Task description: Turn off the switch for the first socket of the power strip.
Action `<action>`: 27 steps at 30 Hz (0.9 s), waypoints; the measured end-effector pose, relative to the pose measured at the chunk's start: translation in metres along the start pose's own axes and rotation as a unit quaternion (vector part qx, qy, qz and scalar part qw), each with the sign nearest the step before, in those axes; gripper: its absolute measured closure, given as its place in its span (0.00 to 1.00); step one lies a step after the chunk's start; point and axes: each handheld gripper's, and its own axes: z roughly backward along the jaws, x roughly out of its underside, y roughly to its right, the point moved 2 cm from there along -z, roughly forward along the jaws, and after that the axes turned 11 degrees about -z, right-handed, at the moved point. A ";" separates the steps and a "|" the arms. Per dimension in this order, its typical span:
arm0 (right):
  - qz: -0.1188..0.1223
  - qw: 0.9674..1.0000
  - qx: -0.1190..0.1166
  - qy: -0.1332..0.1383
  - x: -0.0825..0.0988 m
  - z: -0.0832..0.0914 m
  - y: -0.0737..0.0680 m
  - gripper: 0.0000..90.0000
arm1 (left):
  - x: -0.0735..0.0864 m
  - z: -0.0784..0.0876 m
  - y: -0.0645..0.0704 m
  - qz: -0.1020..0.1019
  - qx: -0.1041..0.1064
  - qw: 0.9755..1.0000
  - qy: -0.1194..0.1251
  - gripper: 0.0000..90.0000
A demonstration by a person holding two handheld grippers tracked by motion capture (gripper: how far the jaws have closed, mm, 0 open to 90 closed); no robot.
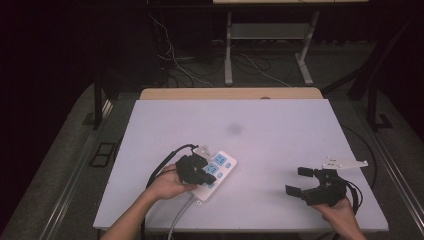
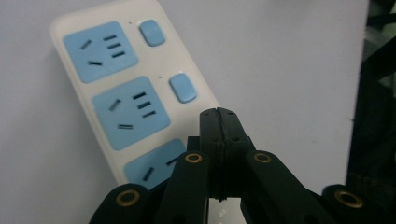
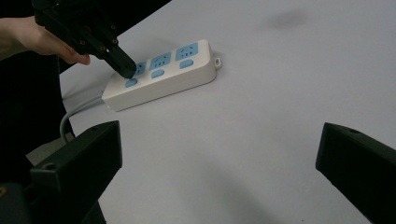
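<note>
I count one power strip [image 1: 216,172] on the table [image 1: 280,130], lying under the tip of my left claw [image 2: 219,114]. On its face I make out three blue sockets [image 3: 161,60] in a row, and three blue switches [image 3: 158,73], one beside each socket; the nearest switch sits right at the closed tip of that left claw. One grey cord [image 3: 70,116] leaves the strip's end on the side nearest my left hand [image 1: 167,185]. I have two claws in all: the left one pinched together, and the right claw [image 1: 301,181] standing wide apart, well off to the strip's side. Two hands hold them, the right hand [image 1: 340,210] included. One dark smudge [image 1: 235,129] marks the tabletop beyond the strip.
</note>
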 end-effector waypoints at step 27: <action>-0.004 1.000 0.003 0.004 0.000 0.002 0.002 0.00 | -0.003 0.038 -0.012 0.012 -0.039 0.997 0.060 0.99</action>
